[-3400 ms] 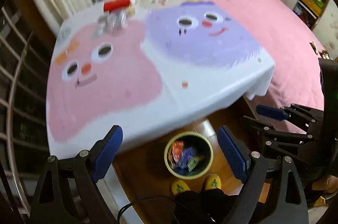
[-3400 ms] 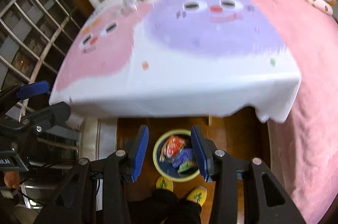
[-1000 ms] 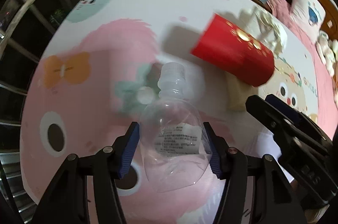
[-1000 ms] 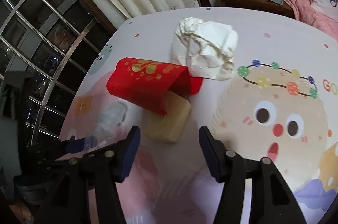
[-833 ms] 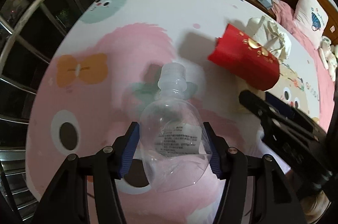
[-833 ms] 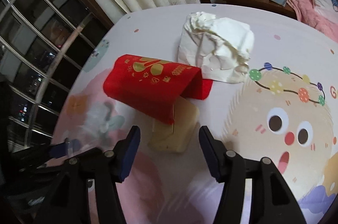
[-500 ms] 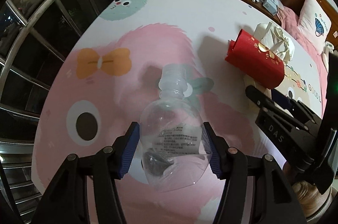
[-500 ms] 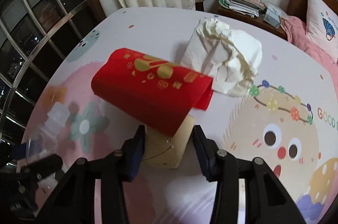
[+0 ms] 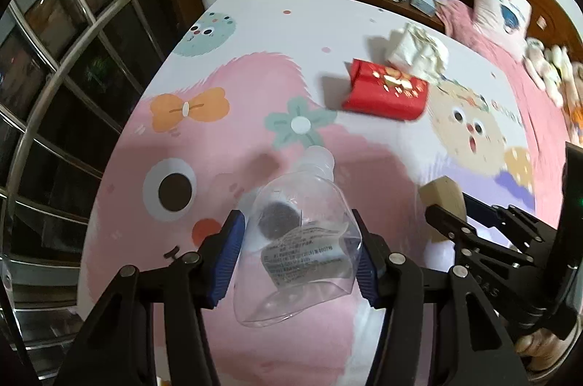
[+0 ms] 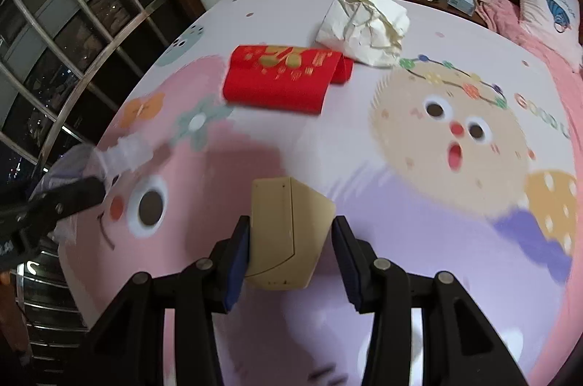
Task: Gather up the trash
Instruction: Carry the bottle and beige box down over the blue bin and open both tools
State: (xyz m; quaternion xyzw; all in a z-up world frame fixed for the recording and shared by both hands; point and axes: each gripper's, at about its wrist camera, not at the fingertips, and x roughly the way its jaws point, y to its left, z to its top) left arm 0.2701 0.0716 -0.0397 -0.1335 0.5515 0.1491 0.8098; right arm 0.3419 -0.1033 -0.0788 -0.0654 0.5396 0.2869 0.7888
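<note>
Above the table, right gripper (image 10: 291, 247) now grips the tan box (image 10: 288, 233).

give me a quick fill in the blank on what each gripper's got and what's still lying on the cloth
1. The left gripper is shut on a clear plastic ____.
2. The right gripper holds a small ____-coloured box.
3. Still on the tablecloth, the red envelope lies beside a crumpled white ____.
4. The item in the left gripper points its cap ____ from the camera.

Missing words: bottle; tan; tissue; away
</note>
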